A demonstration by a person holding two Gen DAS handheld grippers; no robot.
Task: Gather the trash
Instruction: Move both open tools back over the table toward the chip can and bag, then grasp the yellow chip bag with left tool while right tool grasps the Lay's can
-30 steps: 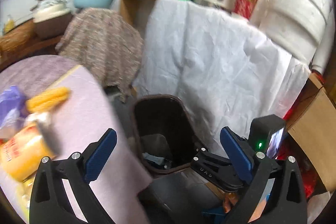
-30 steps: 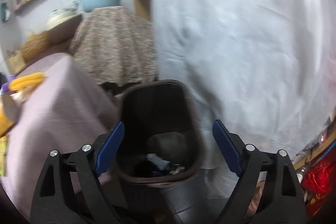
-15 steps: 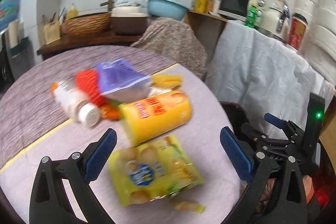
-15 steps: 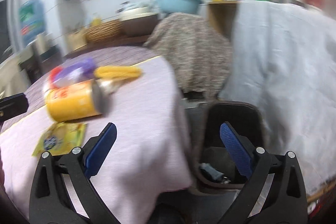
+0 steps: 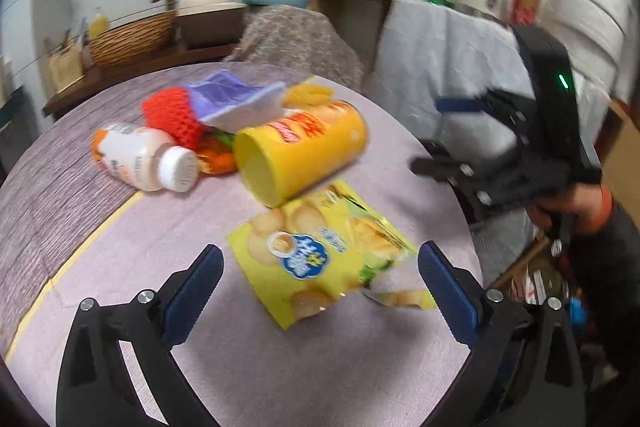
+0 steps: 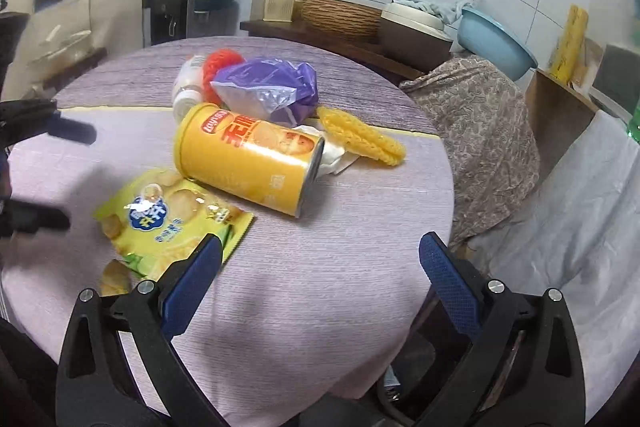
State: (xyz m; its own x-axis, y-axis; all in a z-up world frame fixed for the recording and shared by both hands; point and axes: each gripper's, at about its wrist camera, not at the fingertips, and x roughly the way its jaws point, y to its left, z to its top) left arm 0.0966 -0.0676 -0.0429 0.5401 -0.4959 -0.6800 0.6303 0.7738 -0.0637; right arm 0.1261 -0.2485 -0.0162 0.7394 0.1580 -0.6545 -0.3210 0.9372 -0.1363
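Both the left tongs (image 5: 318, 285) and right tongs (image 6: 320, 277) stood wide open and empty, the left's jaws having just narrowed slightly, over the yellow snack bag (image 5: 328, 259) near the desk (image 6: 320, 307) edge.

table (image 6: 320, 307) carrying all | chip can (image 6: 248, 163) lying on side mid-table | snack bag (image 6: 168, 223) lying flat before it | bottle (image 5: 144, 159), plastic bag (image 6: 268, 91), corn cob (image 6: 360, 139) lying behind it

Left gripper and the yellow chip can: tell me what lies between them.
The flat yellow snack bag lies between the left gripper and the yellow chip can, clearest in the left wrist view.
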